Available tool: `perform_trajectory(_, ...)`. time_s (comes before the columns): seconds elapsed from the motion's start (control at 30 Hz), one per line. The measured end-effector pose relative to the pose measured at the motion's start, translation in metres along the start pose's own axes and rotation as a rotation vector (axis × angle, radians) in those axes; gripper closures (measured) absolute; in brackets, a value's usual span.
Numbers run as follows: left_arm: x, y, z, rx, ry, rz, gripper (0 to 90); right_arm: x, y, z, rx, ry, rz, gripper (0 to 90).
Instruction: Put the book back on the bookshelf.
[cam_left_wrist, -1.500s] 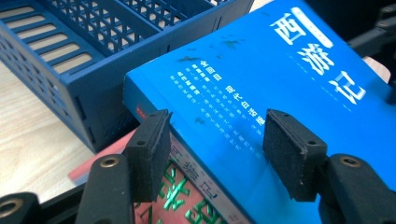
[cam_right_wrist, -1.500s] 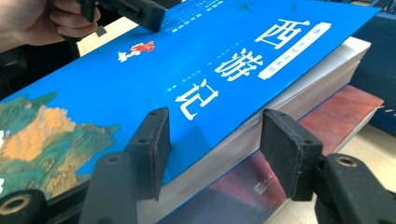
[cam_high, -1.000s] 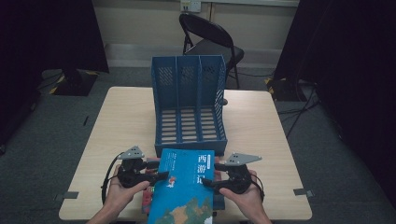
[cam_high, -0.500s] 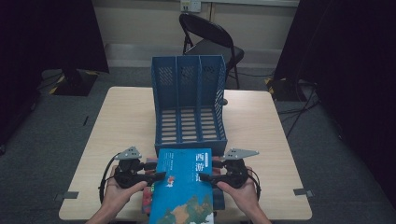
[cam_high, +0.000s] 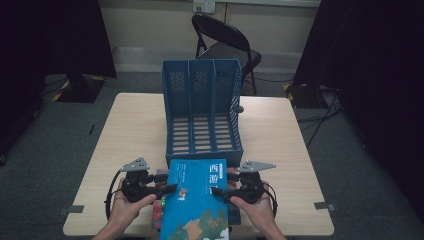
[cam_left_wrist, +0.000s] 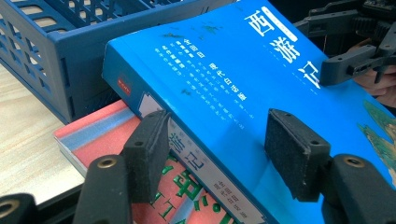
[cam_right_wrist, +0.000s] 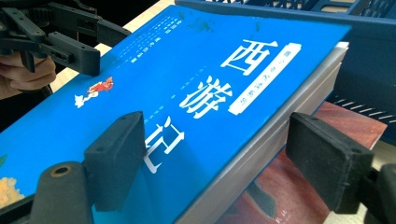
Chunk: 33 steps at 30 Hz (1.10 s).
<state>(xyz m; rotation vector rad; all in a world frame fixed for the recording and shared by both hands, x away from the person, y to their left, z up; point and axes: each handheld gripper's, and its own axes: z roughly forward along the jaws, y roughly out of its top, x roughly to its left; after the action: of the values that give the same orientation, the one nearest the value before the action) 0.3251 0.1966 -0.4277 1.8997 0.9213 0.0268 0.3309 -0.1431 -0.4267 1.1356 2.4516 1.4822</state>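
Note:
A thick blue book (cam_high: 197, 200) with white characters lies tilted over a red book (cam_left_wrist: 98, 135) at the table's near edge. My left gripper (cam_high: 167, 182) grips its spine side, one pad under the spine and one on the cover (cam_left_wrist: 243, 79), so it is shut on the book. My right gripper (cam_high: 225, 183) straddles the page-edge side. One of its pads lies on the cover (cam_right_wrist: 187, 79), while the other stands apart from the pages. Its jaws have just been opening with the book between them. The red book (cam_right_wrist: 289, 186) shows underneath.
A blue three-slot file rack (cam_high: 202, 115) lies on the wooden table (cam_high: 130, 130) just beyond the books, its open end close to the blue book's far edge. A black folding chair (cam_high: 225, 45) stands behind the table. Dark curtains hang on both sides.
The right gripper has shifted slightly toward the book. The blue book and the left gripper stay where they were.

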Motion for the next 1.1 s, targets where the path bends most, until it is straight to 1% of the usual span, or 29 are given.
perform_trajectory(0.03,0.000,0.000,0.000,0.003,0.002,0.004,39.8,-0.001,0.001,-0.003,-0.013,-0.003,0.011,28.2)
perform_trajectory(0.1,0.000,0.000,0.000,0.003,0.002,0.004,39.6,-0.004,0.000,-0.007,-0.050,0.009,0.023,36.0)
perform_trajectory(0.13,0.000,0.000,0.000,0.003,0.002,0.004,39.5,-0.004,0.000,-0.007,-0.050,0.009,0.023,36.0)
perform_trajectory(0.17,0.000,0.000,0.000,0.000,0.000,0.006,39.4,-0.004,0.003,-0.015,-0.121,0.042,0.023,47.7)
perform_trajectory(0.2,0.000,0.000,0.000,-0.001,0.003,0.007,39.3,-0.003,0.005,-0.017,-0.130,0.058,0.019,48.9)
perform_trajectory(0.23,0.000,0.000,0.000,-0.001,0.002,0.007,39.2,0.000,0.007,-0.018,-0.122,0.051,0.013,48.8)
perform_trajectory(0.27,0.000,0.000,0.000,0.000,0.003,0.008,39.2,0.003,0.008,-0.018,-0.114,0.031,-0.001,48.3)
perform_trajectory(0.3,-0.001,0.000,0.000,-0.003,0.003,0.007,39.3,0.003,0.007,-0.017,-0.110,0.031,-0.005,48.2)
perform_trajectory(0.33,-0.001,0.000,0.001,-0.007,0.004,0.008,39.4,0.001,0.006,-0.017,-0.099,0.058,0.017,52.7)
perform_trajectory(0.37,-0.001,0.000,0.000,-0.008,0.002,0.011,39.4,0.000,0.002,-0.016,-0.088,0.117,0.039,55.9)
perform_trajectory(0.4,-0.001,0.000,0.001,-0.008,0.002,0.011,39.4,0.002,-0.003,-0.013,-0.078,0.132,0.036,54.6)
perform_trajectory(0.43,-0.001,-0.001,0.000,-0.007,0.002,0.011,39.4,0.008,-0.006,-0.011,-0.066,0.096,0.019,51.5)
perform_trajectory(0.47,-0.001,-0.001,0.000,-0.008,0.002,0.011,39.4,0.011,-0.006,-0.010,-0.064,0.079,0.006,50.0)
perform_trajectory(0.53,0.000,0.000,0.000,-0.006,0.003,0.011,39.4,0.011,-0.002,-0.008,-0.049,0.084,0.012,48.7)
perform_trajectory(0.63,0.000,0.000,0.001,-0.001,-0.001,0.009,39.1,0.006,0.001,0.001,-0.062,0.114,0.024,48.5)
perform_trajectory(0.7,0.001,0.000,0.002,-0.005,-0.001,-0.007,37.8,0.004,0.006,0.006,-0.051,0.124,0.027,46.4)
perform_trajectory(0.73,0.001,0.000,0.002,-0.005,-0.001,-0.007,36.5,0.004,0.006,0.006,-0.051,0.124,0.027,46.4)
perform_trajectory(0.77,0.001,0.002,0.005,0.003,-0.001,-0.019,34.7,0.005,0.013,0.013,-0.037,0.126,0.015,43.6)
perform_trajectory(0.8,0.002,0.002,0.005,0.005,0.000,-0.022,33.5,0.004,0.016,0.015,-0.024,0.145,0.021,43.1)
perform_trajectory(0.83,0.001,0.002,0.006,0.008,-0.001,-0.027,32.4,0.002,0.019,0.016,-0.010,0.156,0.027,46.4)
perform_trajectory(0.87,0.001,0.002,0.006,0.008,-0.001,-0.027,31.3,0.000,0.022,0.017,-0.002,0.147,0.028,49.2)
perform_trajectory(0.9,0.001,0.004,0.007,0.014,0.005,-0.023,30.6,-0.001,0.023,0.018,0.010,0.151,0.039,48.6)
perform_trajectory(0.97,-0.001,0.004,0.007,0.013,0.014,-0.014,30.7,-0.002,0.030,0.018,0.054,0.179,0.067,42.3)
perform_trajectory(1.0,-0.001,0.004,0.007,0.013,0.014,-0.014,30.8,-0.002,0.030,0.018,0.054,0.179,0.067,42.3)
perform_trajectory(1.03,-0.002,0.004,0.007,0.011,0.021,-0.004,30.8,0.002,0.036,0.017,0.088,0.171,0.040,44.3)
perform_trajectory(1.1,-0.001,0.004,0.007,0.013,0.017,-0.002,30.5,0.004,0.037,0.018,0.071,0.163,0.044,44.1)
